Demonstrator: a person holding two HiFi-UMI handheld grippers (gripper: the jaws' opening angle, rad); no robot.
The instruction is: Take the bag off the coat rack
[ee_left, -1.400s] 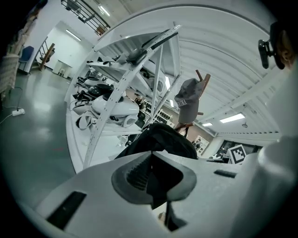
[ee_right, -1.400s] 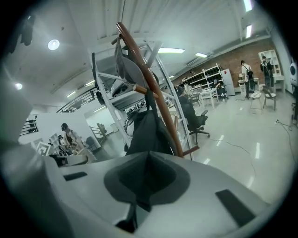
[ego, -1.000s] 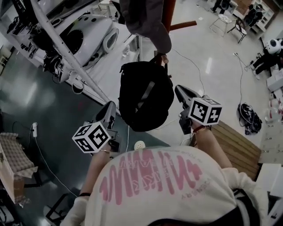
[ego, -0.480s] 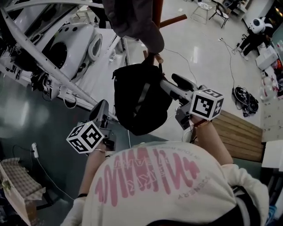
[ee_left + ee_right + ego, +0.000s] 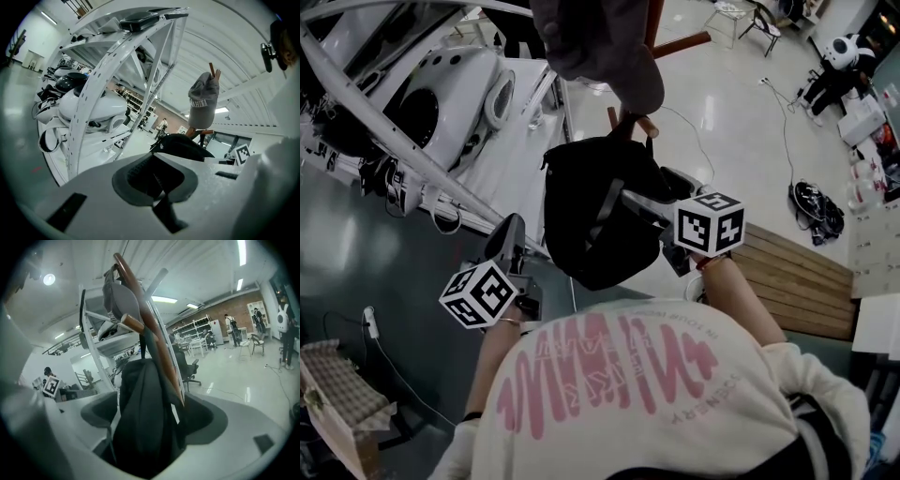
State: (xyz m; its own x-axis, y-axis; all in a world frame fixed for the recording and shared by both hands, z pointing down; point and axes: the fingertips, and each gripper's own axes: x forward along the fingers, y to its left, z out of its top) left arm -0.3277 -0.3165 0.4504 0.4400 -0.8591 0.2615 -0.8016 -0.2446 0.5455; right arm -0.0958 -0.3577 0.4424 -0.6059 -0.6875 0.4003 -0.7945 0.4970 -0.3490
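Hanging on a peg [image 5: 647, 124] of the wooden coat rack [image 5: 654, 28] is the black bag [image 5: 598, 225], right under a grey cap [image 5: 609, 47]. The right gripper [image 5: 649, 192] has its jaws wide apart. They have just been opening, and the bag's side sits between them. The left gripper [image 5: 511, 232] is closed tight on nothing, low down near the bag's left side.

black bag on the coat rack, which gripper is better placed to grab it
Right: the right gripper has just been opening its jaws, with the black bag between them. The left gripper is shut, off beside the bag.
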